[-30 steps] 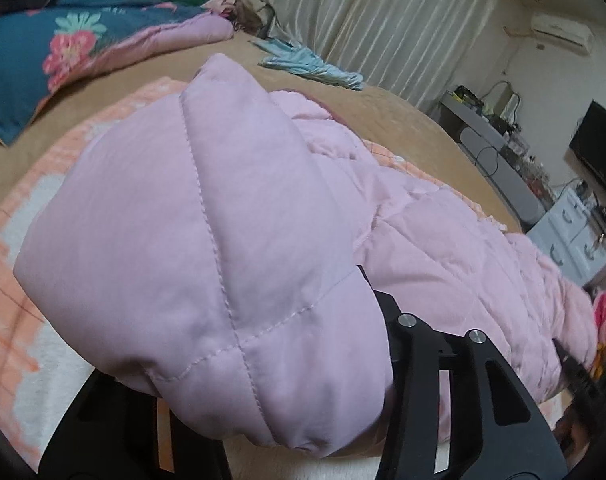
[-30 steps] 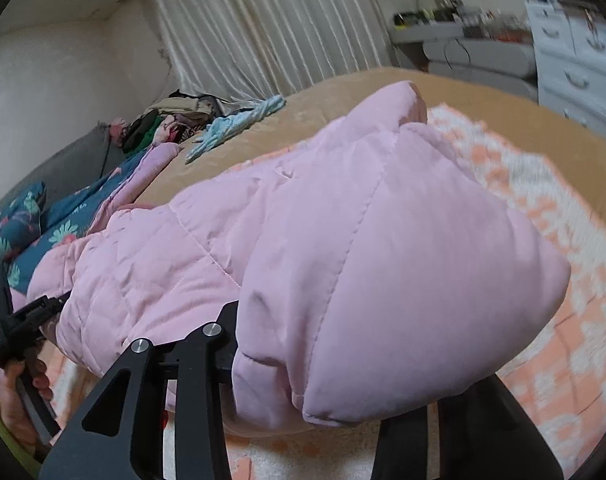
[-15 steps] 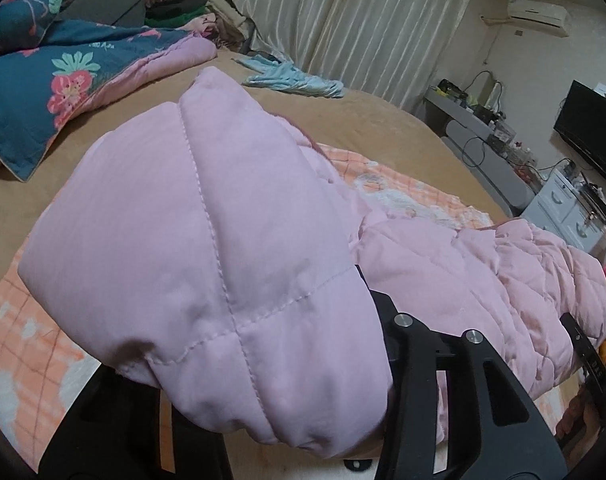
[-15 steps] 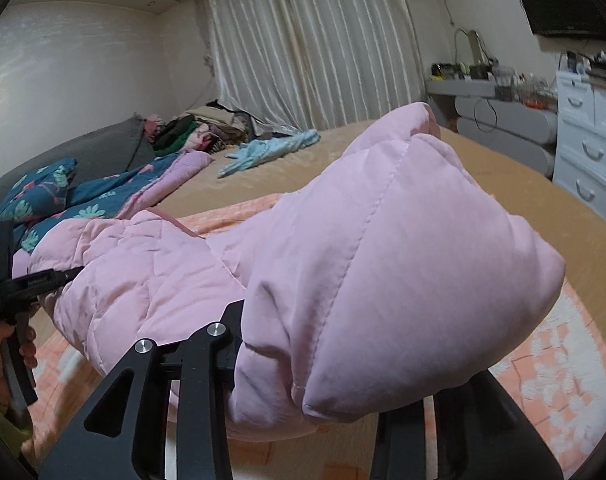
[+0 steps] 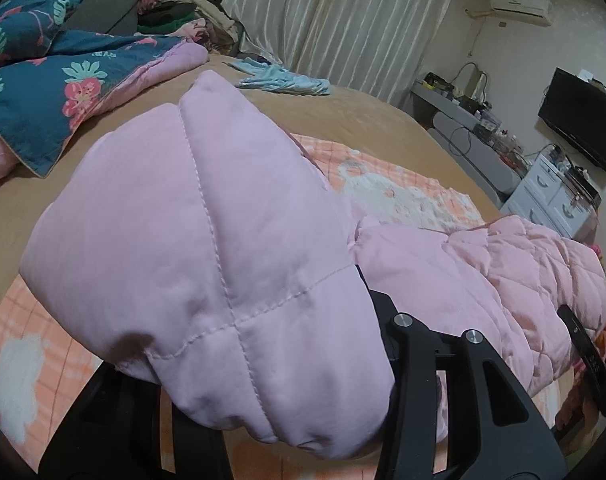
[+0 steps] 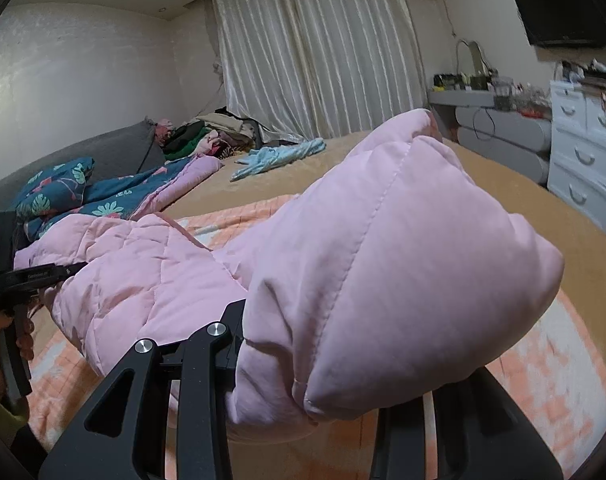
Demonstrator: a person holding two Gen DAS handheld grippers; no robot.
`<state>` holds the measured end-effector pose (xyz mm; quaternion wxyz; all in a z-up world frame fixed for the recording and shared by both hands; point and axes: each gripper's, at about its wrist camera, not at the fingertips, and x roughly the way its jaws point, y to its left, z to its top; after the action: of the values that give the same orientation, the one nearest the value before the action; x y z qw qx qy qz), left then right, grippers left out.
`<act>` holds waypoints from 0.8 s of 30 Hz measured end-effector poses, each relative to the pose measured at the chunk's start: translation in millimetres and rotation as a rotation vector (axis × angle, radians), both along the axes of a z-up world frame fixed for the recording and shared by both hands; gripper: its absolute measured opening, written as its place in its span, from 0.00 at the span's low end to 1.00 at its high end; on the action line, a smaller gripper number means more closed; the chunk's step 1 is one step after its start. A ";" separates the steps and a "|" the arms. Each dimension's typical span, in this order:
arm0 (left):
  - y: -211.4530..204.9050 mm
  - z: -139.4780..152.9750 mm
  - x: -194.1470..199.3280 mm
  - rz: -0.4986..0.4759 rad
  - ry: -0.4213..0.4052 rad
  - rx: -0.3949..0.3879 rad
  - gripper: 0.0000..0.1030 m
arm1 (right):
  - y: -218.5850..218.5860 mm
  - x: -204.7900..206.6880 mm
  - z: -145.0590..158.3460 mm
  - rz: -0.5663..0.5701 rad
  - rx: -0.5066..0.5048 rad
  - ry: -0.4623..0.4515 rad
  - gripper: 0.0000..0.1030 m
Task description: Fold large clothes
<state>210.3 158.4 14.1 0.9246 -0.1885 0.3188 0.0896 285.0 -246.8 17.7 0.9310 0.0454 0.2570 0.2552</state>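
One pink padded jacket point(image 5: 207, 240), clamped by two grippers' jaws.

Place: a lived-in home bedroom.
Bed: a wide bed point(image 6: 483, 184) under a tan cover, a floral quilt point(image 5: 51, 96) bunched at its far left corner.
Window wall: pale floor-length curtains point(image 6: 323, 52) behind a heap of clothes point(image 6: 211, 132).
Right side: a white chest of drawers point(image 6: 583, 152), a cluttered grey shelf point(image 6: 503, 116) and a wall-mounted television point(image 5: 579, 118).
Above: an air conditioner point(image 5: 521, 6) high on the wall.
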 end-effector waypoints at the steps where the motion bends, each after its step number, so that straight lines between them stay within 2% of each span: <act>1: -2.3 -2.3 -7.2 -0.003 0.004 0.003 0.35 | -2.0 -4.2 -2.7 -0.003 0.000 0.011 0.32; 4: -7.8 -11.9 -24.0 -0.010 0.013 0.011 0.35 | -14.8 -16.9 -18.8 -0.021 0.010 0.084 0.32; 9: -5.6 -45.2 -47.9 0.003 0.047 -0.048 0.43 | -26.8 -23.1 -45.2 -0.063 0.050 0.222 0.41; 14: -3.4 -69.4 -67.9 0.017 0.079 -0.082 0.57 | -40.9 -26.7 -68.3 -0.123 0.103 0.376 0.63; 16: -4.4 -72.3 -77.8 0.009 0.090 -0.074 0.62 | -43.9 -34.3 -69.9 -0.152 0.102 0.409 0.79; 19: -5.0 -69.7 -91.0 0.007 0.106 -0.058 0.75 | -48.0 -53.9 -62.6 -0.196 0.069 0.407 0.91; 20: -6.3 -67.5 -96.3 0.005 0.118 -0.045 0.83 | -47.9 -61.0 -58.6 -0.202 0.058 0.401 0.92; 21: -8.9 -64.5 -102.0 0.005 0.127 -0.020 0.87 | -49.0 -72.3 -52.2 -0.220 0.034 0.385 0.96; 24: -17.2 -54.9 -119.3 -0.007 0.131 0.011 0.91 | -46.8 -104.4 -30.7 -0.236 -0.033 0.312 0.96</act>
<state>91.0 141.2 -40.8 0.9030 -0.1759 0.3790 0.1001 180.5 -293.6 -13.0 0.9039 0.0990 0.3954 0.1298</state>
